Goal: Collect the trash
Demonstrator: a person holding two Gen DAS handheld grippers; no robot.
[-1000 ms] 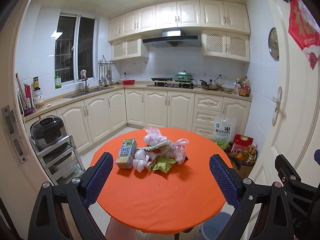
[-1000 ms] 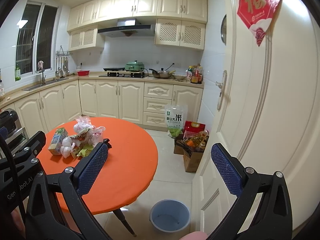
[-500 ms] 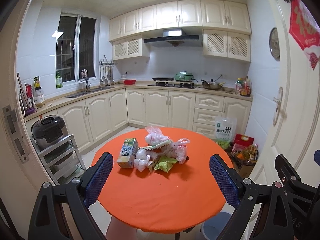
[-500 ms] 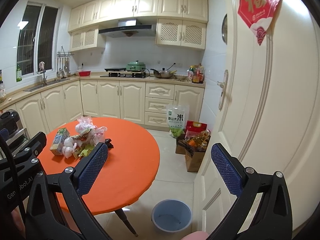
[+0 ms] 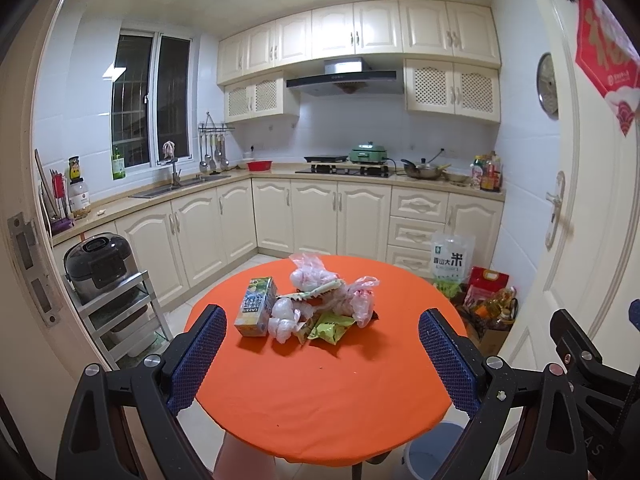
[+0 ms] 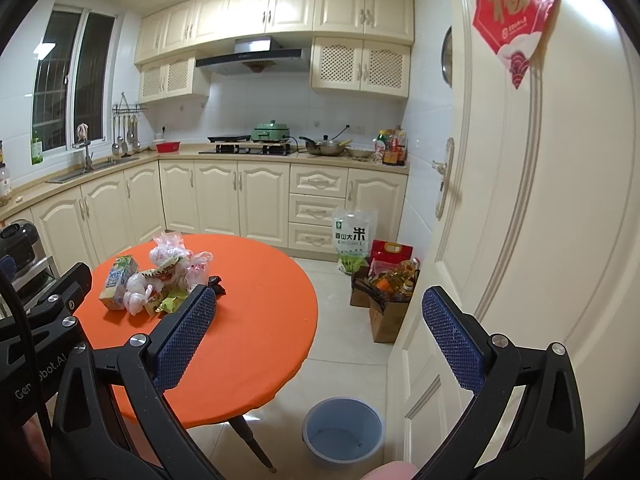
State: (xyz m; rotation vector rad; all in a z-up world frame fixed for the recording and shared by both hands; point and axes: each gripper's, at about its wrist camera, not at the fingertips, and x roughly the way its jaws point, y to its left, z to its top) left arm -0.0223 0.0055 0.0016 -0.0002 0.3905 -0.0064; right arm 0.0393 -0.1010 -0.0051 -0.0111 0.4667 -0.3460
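Approaching the trash pile (image 5: 316,304) is the step judged to be in hand: nothing has yet been picked up, and both tools hang well short of the rubbish. The left gripper (image 5: 322,354) is spread wide with nothing between its blue padded fingers (image 5: 198,354); the right gripper (image 6: 320,338) is likewise wide open and empty. The pile sits on the far left part of the orange tabletop (image 5: 320,400) and comprises a juice carton (image 5: 256,306) standing upright at its left, crumpled plastic bags (image 5: 312,276), a green wrapper (image 5: 330,326) and a small dark scrap (image 6: 216,282) at the right edge. A blue bin (image 6: 342,430) stands on the floor just beside the table, near the door (image 6: 520,220).

To do this well, the left tool should probably advance level over the tabletop and take the carton first, since it is rigid and stands apart enough for a clean pinch across its narrow faces. The soft bags would be better gathered by a bunched fold, closing slowly so that the film does not slip. The right tool is nearer the bin and suits the dark scrap.

Bag contents cannot be made out. The left view shows only a sliver of the bin, below the table edge. Whether items lie beneath the pile is hidden.
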